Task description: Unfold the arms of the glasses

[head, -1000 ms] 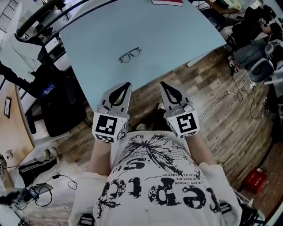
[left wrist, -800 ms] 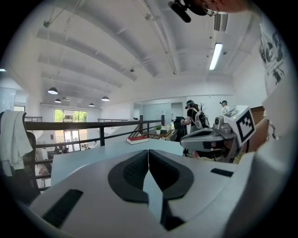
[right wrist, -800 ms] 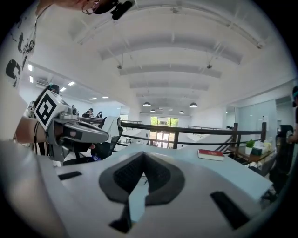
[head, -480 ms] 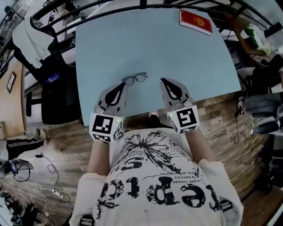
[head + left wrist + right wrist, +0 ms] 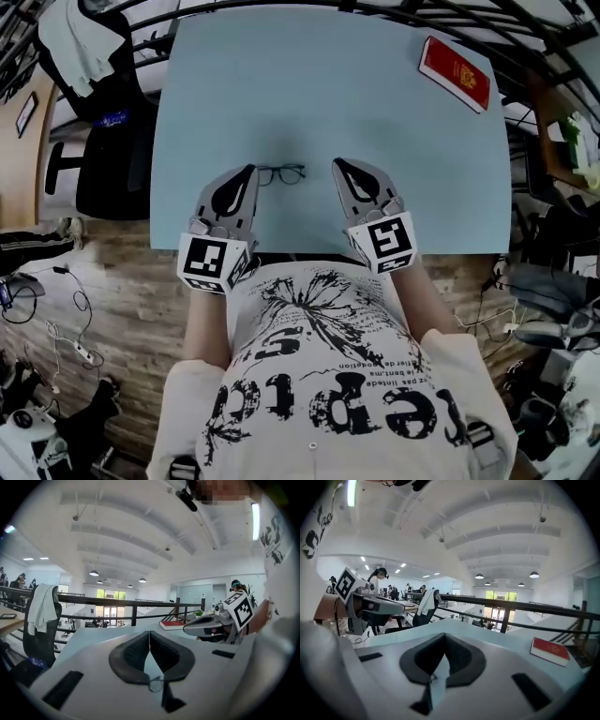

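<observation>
The glasses (image 5: 281,174) lie on the light blue table (image 5: 375,112), near its front edge and straight ahead of the person, with the two lenses side by side across the head view. They are too small there to tell whether the arms are folded.

Both grippers are held low over the near part of the table and point away from the person, one on either side of the glasses. The left gripper (image 5: 249,170) has its tip just beside the left end of the frame; whether it touches cannot be told. The right gripper (image 5: 337,164) stands a little farther off, with a strip of bare table between its tip and the right end of the frame. The glasses thus sit between the two tips, nearer the left one.

In the left gripper view the dark pads meet along a closed seam with nothing between them. Through the small gap below the pads a thin dark loop of the frame shows against the table. In the right gripper view the jaws are likewise pressed together and hold nothing. A tiny dark bit shows at the edge of the gap under the pads, too small to name.

A red book (image 5: 455,73) lies near the table's far right corner, well apart from the glasses. Beside the table's left edge stands an office chair (image 5: 98,141), and a white garment (image 5: 80,42) hangs just beyond it.
</observation>
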A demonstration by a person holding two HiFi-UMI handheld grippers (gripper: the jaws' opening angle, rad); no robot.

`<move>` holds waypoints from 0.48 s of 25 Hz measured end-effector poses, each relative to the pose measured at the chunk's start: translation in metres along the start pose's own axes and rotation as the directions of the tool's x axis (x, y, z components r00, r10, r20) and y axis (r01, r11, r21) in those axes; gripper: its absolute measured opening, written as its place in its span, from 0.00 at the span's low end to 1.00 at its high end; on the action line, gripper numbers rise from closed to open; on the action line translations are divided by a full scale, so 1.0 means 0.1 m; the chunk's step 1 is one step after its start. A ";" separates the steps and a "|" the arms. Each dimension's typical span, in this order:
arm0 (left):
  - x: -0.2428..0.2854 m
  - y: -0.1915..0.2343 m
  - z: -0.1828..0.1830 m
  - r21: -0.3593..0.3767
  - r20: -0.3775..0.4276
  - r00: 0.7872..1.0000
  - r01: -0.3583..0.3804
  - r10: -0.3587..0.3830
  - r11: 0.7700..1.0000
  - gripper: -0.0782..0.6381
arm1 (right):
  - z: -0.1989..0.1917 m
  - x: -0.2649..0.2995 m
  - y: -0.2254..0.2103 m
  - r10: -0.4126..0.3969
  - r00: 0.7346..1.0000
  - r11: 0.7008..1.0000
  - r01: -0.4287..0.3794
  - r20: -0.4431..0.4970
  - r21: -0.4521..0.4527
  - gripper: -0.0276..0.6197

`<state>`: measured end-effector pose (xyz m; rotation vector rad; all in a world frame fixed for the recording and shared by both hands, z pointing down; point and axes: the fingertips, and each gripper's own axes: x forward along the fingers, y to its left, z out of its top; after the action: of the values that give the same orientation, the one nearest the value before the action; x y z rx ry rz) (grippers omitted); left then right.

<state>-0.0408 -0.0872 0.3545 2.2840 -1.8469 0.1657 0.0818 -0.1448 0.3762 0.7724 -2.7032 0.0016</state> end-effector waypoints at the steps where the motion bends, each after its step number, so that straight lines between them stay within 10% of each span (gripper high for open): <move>1: 0.01 0.04 -0.02 -0.001 -0.002 1.000 -0.004 0.004 1.000 0.13 | -0.03 0.06 0.01 0.014 1.000 1.000 -0.014 -0.007 0.006 0.06; 12: 0.23 0.20 -0.33 0.180 -0.089 0.995 0.065 -0.050 0.982 0.13 | -0.80 0.70 0.07 0.095 0.961 0.995 -0.097 -0.260 0.003 0.06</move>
<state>-0.0546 -0.1061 0.3928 2.4057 -1.7883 0.4330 0.0471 -0.1672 0.4744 0.5914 -2.4847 0.1057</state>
